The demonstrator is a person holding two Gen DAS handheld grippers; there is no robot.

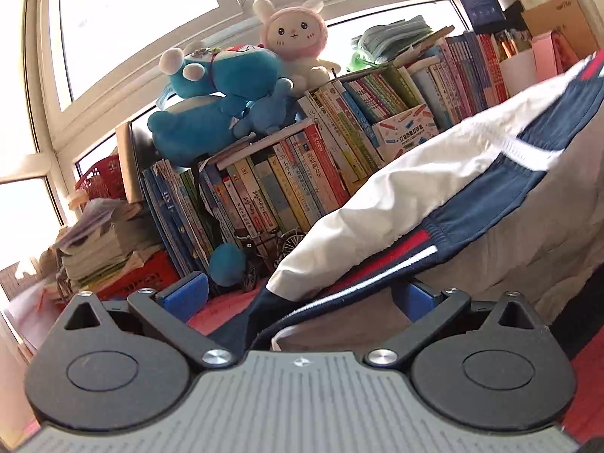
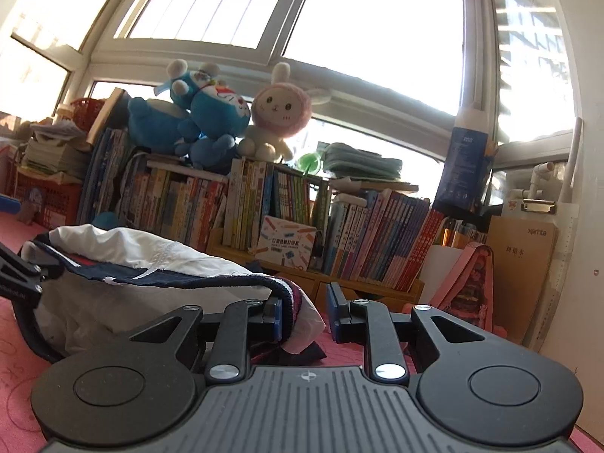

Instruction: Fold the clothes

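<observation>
On the red mat [image 2: 22, 370], the jacket [image 1: 396, 196] lies bunched and unfolded; left gripper [image 1: 302, 294] and right gripper [image 2: 304, 313] both gape around cloth, unclamped, so folding looks barely begun.

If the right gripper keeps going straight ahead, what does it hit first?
The right gripper is open, the jacket just left of its line. Past that cuff, probably the wooden bookshelf; depth is unclear.

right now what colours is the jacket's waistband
Navy with red and white stripes on the jacket; clearest in the left wrist view.
</observation>
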